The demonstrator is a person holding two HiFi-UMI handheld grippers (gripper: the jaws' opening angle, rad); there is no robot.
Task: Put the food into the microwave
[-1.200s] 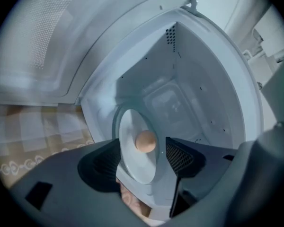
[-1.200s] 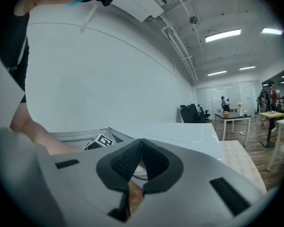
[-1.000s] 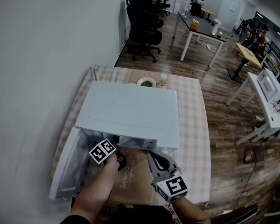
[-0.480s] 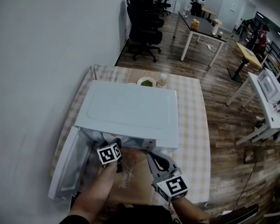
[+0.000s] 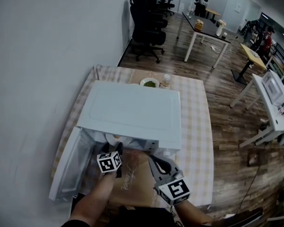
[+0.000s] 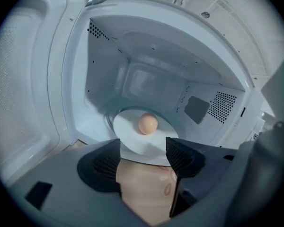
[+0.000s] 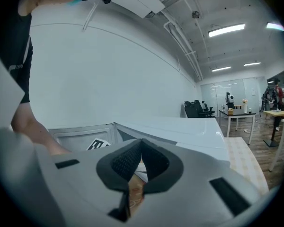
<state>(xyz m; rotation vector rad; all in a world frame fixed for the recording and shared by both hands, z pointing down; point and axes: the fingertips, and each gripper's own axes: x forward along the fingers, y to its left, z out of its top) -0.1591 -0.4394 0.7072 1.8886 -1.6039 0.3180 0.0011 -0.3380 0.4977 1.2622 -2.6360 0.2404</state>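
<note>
A round, tan piece of food (image 6: 147, 124) sits near the centre of a white plate (image 6: 132, 143) on the floor of the open microwave (image 5: 130, 112), in the middle of the left gripper view. The food is almost spherical, so no long axis or heading can be read. The plate shows as an oval stretched left to right.

The left gripper (image 6: 143, 148) faces the cavity mouth with its jaws spread and gripping nothing. The plate's near rim shows in the gap just past their tips, and whether it touches them cannot be told. The right gripper (image 7: 141, 143) waits lower right of the opening in the head view, its jaws pressed together at the tips and empty.

The door (image 5: 66, 167) is swung wide to the lower left, beside the white wall. Cavity walls stand back from the plate on all sides. A checked tablecloth (image 5: 196, 122) runs along the oven's right, with a dish of greens (image 5: 149, 83) behind it.
</note>
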